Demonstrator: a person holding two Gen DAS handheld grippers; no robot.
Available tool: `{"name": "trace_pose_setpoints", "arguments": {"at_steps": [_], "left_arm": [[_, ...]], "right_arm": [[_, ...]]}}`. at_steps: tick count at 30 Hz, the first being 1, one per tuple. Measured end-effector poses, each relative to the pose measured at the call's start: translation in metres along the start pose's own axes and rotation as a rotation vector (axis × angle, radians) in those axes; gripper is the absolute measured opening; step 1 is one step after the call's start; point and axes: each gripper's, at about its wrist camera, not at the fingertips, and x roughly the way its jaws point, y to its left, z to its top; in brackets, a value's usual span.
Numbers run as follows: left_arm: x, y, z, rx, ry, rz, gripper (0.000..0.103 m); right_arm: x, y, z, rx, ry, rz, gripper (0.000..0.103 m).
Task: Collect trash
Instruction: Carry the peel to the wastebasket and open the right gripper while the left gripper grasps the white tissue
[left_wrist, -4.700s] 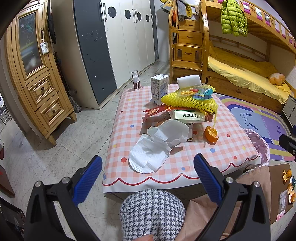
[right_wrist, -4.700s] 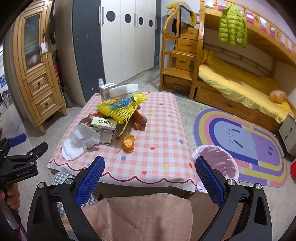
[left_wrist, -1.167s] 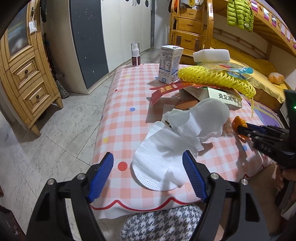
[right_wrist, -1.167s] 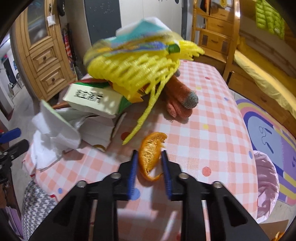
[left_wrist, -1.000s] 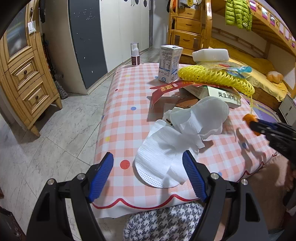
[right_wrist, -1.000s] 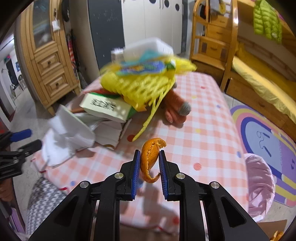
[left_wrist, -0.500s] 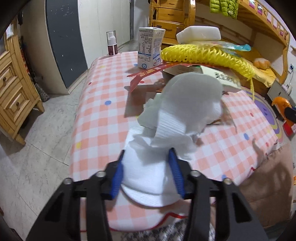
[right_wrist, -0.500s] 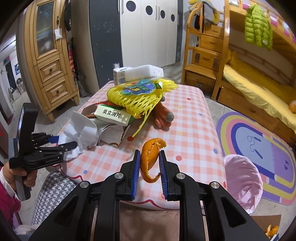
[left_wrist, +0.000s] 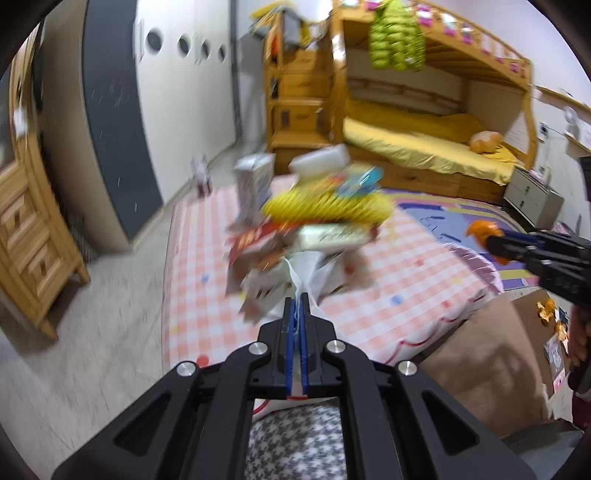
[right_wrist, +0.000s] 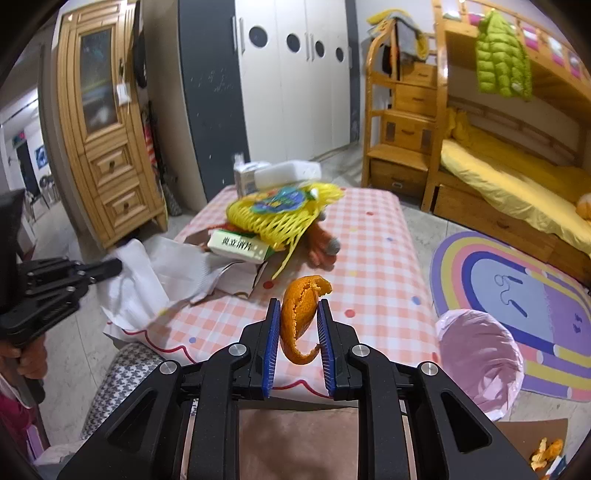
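We hold the orange peel (right_wrist: 300, 314) clamped between the blue pads of our right gripper (right_wrist: 295, 332), lifted off the checked table (right_wrist: 373, 258) so it can go to the pink-lined bin (right_wrist: 478, 350), below and to that gripper's right. Our left gripper (left_wrist: 295, 314) has just been closing and now pinches a thin fold of the white tissue paper (right_wrist: 147, 280), which trails ahead of its tips. Beyond both grippers lies the yellow net (right_wrist: 280, 218) on a white-and-green box (right_wrist: 238, 245) printed with Chinese characters; we cannot read them surely.
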Motion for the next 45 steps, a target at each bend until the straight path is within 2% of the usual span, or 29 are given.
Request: {"name": "trace_pose_setpoints", "arguments": {"at_steps": [4, 8, 12, 19, 26, 31, 34, 36, 37, 38, 39, 40, 45], "left_arm": [[-0.021, -0.035, 0.016, 0.100, -0.060, -0.005, 0.000], [-0.025, -0.071, 0.028, 0.151, -0.088, -0.075, 0.000], [-0.011, -0.107, 0.042, 0.196, -0.089, -0.136, 0.000], [0.052, -0.190, 0.068, 0.295, -0.051, -0.279, 0.000], [0.119, -0.261, 0.085, 0.356, 0.024, -0.398, 0.001], [0.163, -0.306, 0.092, 0.402, 0.059, -0.448, 0.001], [0.185, -0.330, 0.092, 0.439, 0.075, -0.450, 0.001], [0.197, -0.339, 0.091, 0.446, 0.089, -0.446, 0.008], [0.201, -0.340, 0.092, 0.443, 0.094, -0.445, 0.020], [0.204, -0.340, 0.093, 0.433, 0.096, -0.442, 0.038], [0.205, -0.338, 0.094, 0.423, 0.095, -0.442, 0.044], [0.207, -0.335, 0.095, 0.409, 0.096, -0.438, 0.046], [0.206, -0.311, 0.102, 0.359, 0.100, -0.380, 0.051]], "right_arm": [[-0.019, -0.015, -0.005, 0.030, -0.034, -0.013, 0.021], [-0.037, -0.039, -0.013, 0.084, -0.054, -0.045, 0.021], [-0.050, -0.070, -0.021, 0.147, -0.065, -0.100, 0.021], [-0.052, -0.132, -0.041, 0.256, -0.042, -0.216, 0.021], [-0.026, -0.195, -0.065, 0.336, 0.033, -0.308, 0.021], [-0.005, -0.235, -0.073, 0.384, 0.070, -0.336, 0.021], [0.008, -0.250, -0.077, 0.398, 0.092, -0.343, 0.021], [0.016, -0.257, -0.080, 0.412, 0.106, -0.343, 0.024], [0.020, -0.261, -0.082, 0.419, 0.114, -0.342, 0.025], [0.028, -0.266, -0.085, 0.426, 0.133, -0.340, 0.029], [0.035, -0.272, -0.088, 0.434, 0.154, -0.342, 0.043], [0.040, -0.275, -0.089, 0.443, 0.167, -0.349, 0.049], [0.038, -0.280, -0.094, 0.480, 0.181, -0.372, 0.049]]}}
